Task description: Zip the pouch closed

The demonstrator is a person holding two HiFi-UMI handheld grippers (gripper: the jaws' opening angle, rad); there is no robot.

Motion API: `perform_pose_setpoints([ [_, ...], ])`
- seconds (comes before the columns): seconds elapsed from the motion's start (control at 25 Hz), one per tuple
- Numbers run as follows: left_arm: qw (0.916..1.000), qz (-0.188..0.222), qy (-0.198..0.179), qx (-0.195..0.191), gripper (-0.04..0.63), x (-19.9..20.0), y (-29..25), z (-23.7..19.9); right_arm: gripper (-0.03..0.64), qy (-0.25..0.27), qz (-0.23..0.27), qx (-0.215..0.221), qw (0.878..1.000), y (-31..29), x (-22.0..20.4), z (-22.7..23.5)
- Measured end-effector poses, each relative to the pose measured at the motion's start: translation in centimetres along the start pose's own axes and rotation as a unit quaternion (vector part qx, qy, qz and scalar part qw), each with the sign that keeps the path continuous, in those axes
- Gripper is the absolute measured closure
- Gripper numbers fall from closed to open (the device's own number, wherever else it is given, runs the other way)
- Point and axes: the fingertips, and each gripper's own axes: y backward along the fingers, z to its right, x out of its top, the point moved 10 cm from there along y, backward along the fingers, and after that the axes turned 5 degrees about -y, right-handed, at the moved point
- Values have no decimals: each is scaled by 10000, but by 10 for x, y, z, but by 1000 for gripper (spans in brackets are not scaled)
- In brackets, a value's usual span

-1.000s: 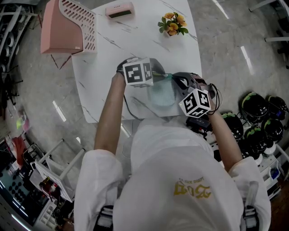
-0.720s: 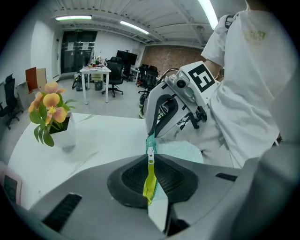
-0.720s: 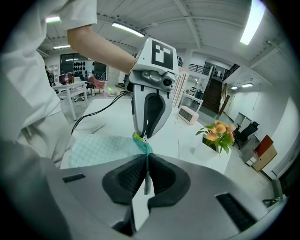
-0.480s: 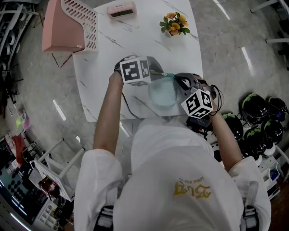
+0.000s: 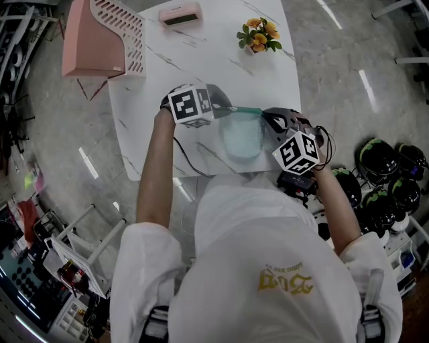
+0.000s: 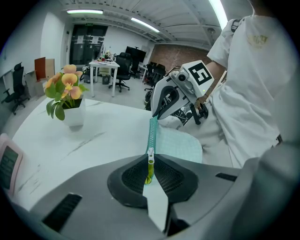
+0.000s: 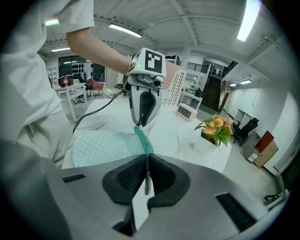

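A mint checked pouch (image 5: 242, 139) lies on the white marble table (image 5: 147, 100), its teal zipper (image 5: 246, 110) stretched taut between my two grippers. In the left gripper view the left gripper (image 6: 150, 165) is shut on the yellow-green zipper pull (image 6: 149, 171), with the slider (image 6: 150, 153) just ahead of the pads. In the right gripper view the right gripper (image 7: 146, 174) is shut on the pouch's zipper end (image 7: 146, 161), while the teal zipper (image 7: 142, 139) runs away to the left gripper (image 7: 139, 125). In the head view the left gripper (image 5: 226, 108) is at the zipper's left, the right gripper (image 5: 267, 118) at its right.
A small pot of orange flowers (image 5: 257, 35) stands at the table's far right. A pink clock (image 5: 179, 13) sits at the far edge and a pink slotted rack (image 5: 100, 37) at the far left. A black cable (image 5: 184, 157) crosses the near edge. Helmets (image 5: 382, 161) lie on the floor at right.
My left gripper has moved left along the table, away from the right one, drawing the pull with it. More closed teal zipper shows between the grippers. The right gripper has stayed put.
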Motion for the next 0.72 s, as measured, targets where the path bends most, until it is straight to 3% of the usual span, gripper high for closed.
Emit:
perform_pose_setpoints([
  [0.44, 9985, 49, 518, 163, 537, -32, 13, 1, 592, -297, -138, -20, 9995, -2, -16, 8],
  [0.72, 9976, -55, 608, 327, 535, -42, 10, 6, 591, -411, -208, -53, 9989, -13, -15, 2],
])
